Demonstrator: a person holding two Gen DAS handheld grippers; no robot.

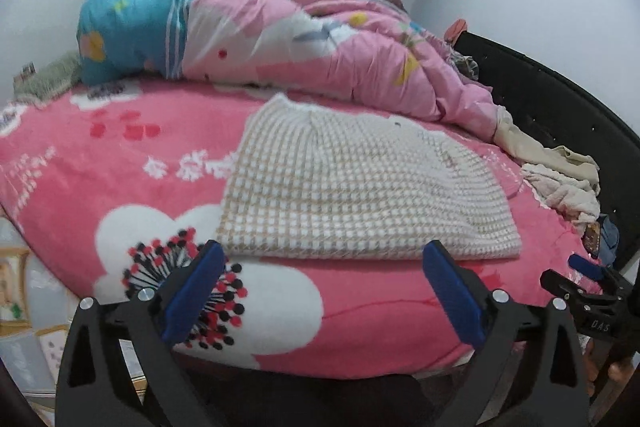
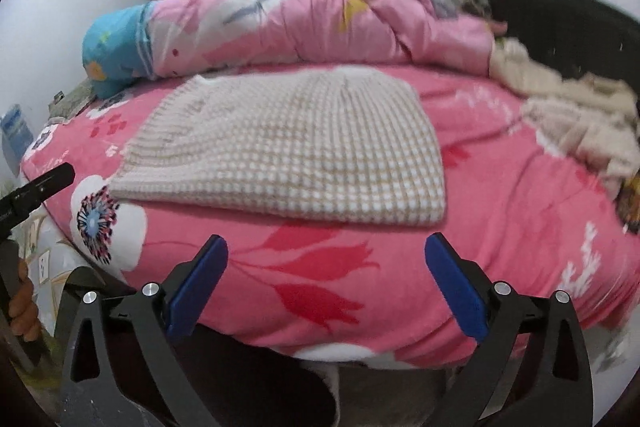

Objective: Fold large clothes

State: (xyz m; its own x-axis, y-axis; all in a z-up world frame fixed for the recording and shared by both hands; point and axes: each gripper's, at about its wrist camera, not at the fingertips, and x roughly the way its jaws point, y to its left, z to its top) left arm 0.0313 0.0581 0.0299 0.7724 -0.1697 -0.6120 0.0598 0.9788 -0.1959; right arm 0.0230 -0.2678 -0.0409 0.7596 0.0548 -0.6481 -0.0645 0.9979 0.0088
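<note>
A beige and white checked knit garment (image 1: 352, 187) lies folded flat on the pink flowered bed cover (image 1: 120, 155); it also shows in the right wrist view (image 2: 292, 151). My left gripper (image 1: 324, 291) is open and empty, just short of the garment's near edge. My right gripper (image 2: 326, 283) is open and empty, over the bed's front edge, a little short of the garment. The right gripper also shows at the right edge of the left wrist view (image 1: 584, 279), and the left gripper at the left edge of the right wrist view (image 2: 44, 183).
A pink and blue quilt (image 1: 280, 39) is heaped along the back of the bed, with two people behind it. A pile of cream clothes (image 2: 580, 115) lies at the right by the black headboard (image 1: 560, 107). Bedside furniture stands at the left.
</note>
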